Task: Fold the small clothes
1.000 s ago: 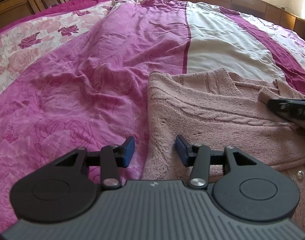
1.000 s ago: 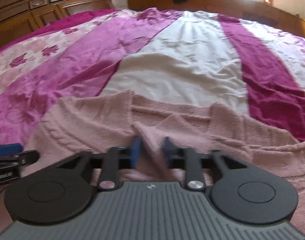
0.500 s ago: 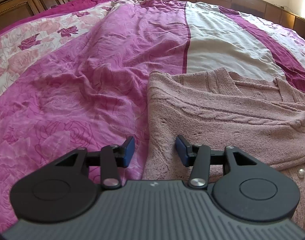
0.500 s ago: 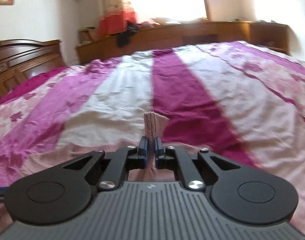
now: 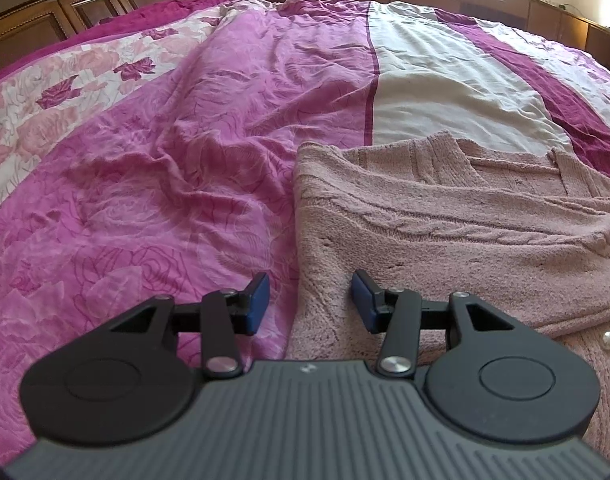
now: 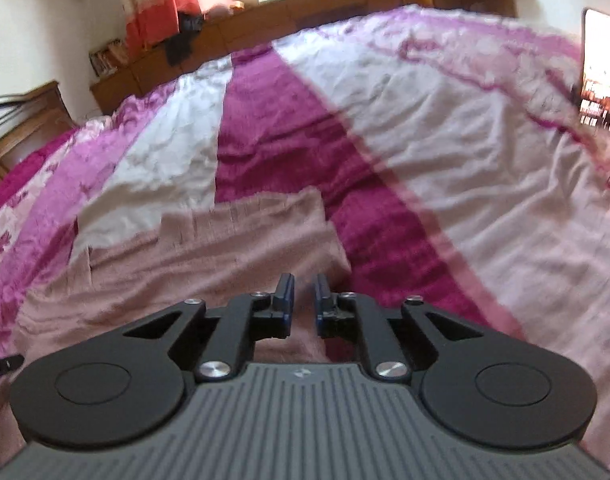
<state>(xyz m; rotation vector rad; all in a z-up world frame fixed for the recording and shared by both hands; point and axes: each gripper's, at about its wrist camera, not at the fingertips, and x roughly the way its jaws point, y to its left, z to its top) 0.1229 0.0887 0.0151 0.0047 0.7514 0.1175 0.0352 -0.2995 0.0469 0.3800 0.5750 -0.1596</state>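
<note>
Your right tongs (image 6: pixel 303 300) have let go of the cardigan (image 5: pixel 445 216) fold they pinched half a second ago — now they hover over its right side, slightly parted and empty. Left tongs (image 5: pixel 311 300) haven't shifted, wide open astride the cardigan's left edge, gripping nothing, likely placed to take that edge next. It lies flat on the bed (image 5: pixel 165 152), near the front edge.

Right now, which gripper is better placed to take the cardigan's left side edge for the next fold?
Probably left. The left gripper is open with its jaws straddling the pink cardigan's side edge. The right gripper, slightly open and empty, sits at the garment's opposite side.
</note>
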